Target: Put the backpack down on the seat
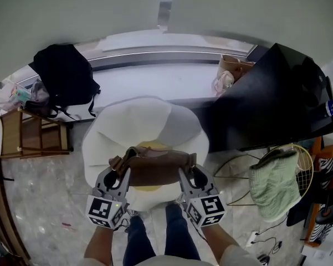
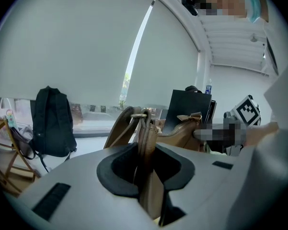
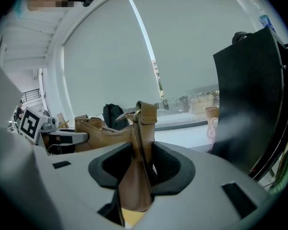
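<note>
I am clamping my left tongs (image 1: pixel 117 177), jaws nearly together, on the strap at one end of the brown backpack (image 1: pixel 155 168). My right tongs (image 1: pixel 193 176), jaws a little wider, are gripping the strap at the other end. The one brown backpack is hanging over the white seat (image 1: pixel 133 121), perhaps touching it. No writing is showing clearly. One black backpack (image 1: pixel 66 76) is sitting behind.
</note>
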Action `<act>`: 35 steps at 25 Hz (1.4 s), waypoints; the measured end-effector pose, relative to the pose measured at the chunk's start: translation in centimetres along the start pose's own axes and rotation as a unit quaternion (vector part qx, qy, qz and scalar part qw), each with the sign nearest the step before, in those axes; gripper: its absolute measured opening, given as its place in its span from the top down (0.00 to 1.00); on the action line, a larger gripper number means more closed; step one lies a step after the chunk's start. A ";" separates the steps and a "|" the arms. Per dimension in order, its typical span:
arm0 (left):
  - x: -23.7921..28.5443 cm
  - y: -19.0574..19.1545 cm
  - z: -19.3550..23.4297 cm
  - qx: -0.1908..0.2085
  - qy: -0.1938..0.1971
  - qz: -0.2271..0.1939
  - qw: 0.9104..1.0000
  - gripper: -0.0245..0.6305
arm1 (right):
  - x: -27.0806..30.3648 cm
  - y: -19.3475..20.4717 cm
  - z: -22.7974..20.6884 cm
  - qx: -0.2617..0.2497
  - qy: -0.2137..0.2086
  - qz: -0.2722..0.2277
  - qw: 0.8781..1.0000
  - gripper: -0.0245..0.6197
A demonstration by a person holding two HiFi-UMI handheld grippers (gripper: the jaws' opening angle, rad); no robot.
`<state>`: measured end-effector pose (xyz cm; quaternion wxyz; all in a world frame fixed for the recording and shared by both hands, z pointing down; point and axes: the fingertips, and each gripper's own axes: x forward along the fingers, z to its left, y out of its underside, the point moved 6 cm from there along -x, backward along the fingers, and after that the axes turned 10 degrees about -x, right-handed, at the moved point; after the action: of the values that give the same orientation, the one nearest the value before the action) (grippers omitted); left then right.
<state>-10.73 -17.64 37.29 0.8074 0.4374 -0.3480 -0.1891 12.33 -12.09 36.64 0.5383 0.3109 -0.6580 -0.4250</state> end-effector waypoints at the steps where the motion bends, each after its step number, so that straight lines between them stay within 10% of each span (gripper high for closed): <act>1: 0.6 0.6 0.3 -0.001 -0.001 0.001 1.000 0.82 | 0.6 0.7 -0.3 0.000 0.000 0.002 1.000 0.72; 35: 15.0 19.3 8.9 -0.017 -0.021 0.034 0.999 0.82 | 13.9 22.0 -6.0 0.003 -0.015 0.036 0.999 0.72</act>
<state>-6.94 -21.36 62.76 0.8132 0.4076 -0.3761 -0.1766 16.03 -15.70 62.84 0.5429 0.2819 -0.6778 -0.4079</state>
